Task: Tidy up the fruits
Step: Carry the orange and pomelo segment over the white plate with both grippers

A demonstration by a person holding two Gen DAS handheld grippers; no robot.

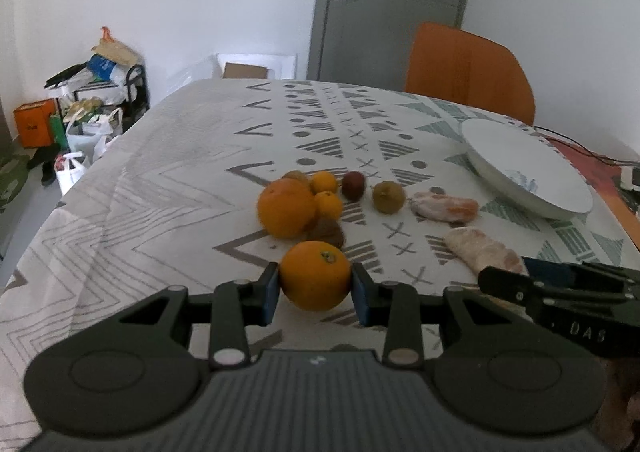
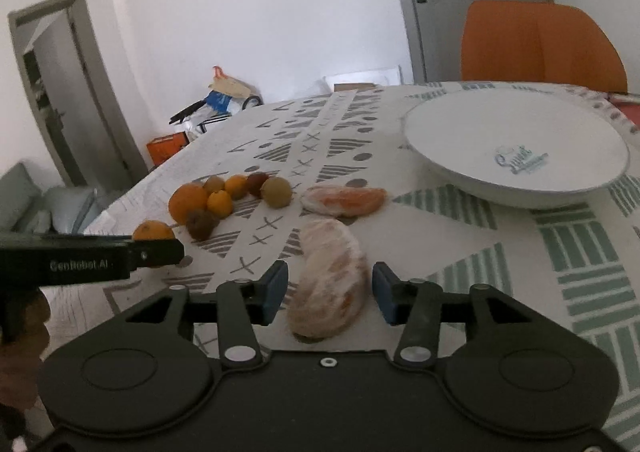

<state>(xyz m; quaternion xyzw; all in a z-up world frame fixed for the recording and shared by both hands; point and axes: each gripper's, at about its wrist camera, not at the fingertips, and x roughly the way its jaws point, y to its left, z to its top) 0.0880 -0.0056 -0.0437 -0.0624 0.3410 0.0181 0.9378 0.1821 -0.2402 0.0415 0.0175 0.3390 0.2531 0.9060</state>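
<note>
Orange (image 1: 314, 275) sat clamped between left gripper (image 1: 314, 292) pads, at cloth-covered table's near edge. Right gripper (image 2: 330, 292) stood open astride peeled segment (image 2: 329, 278), pads clear of it. Segment's long axis ran away from camera, curving toward plate (image 2: 516, 140). Risk: soft flesh crushing under squeeze; orange rolling off once released.

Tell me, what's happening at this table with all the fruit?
A person is sorting fruit with a pair of hand-held tongs. The left tongs are clamped on an orange at the near side of the table. The right tongs are open around a peeled orange piece, pads not touching it. A second peeled piece and a cluster of small fruit lie beyond. The white plate holds nothing yet.
</note>
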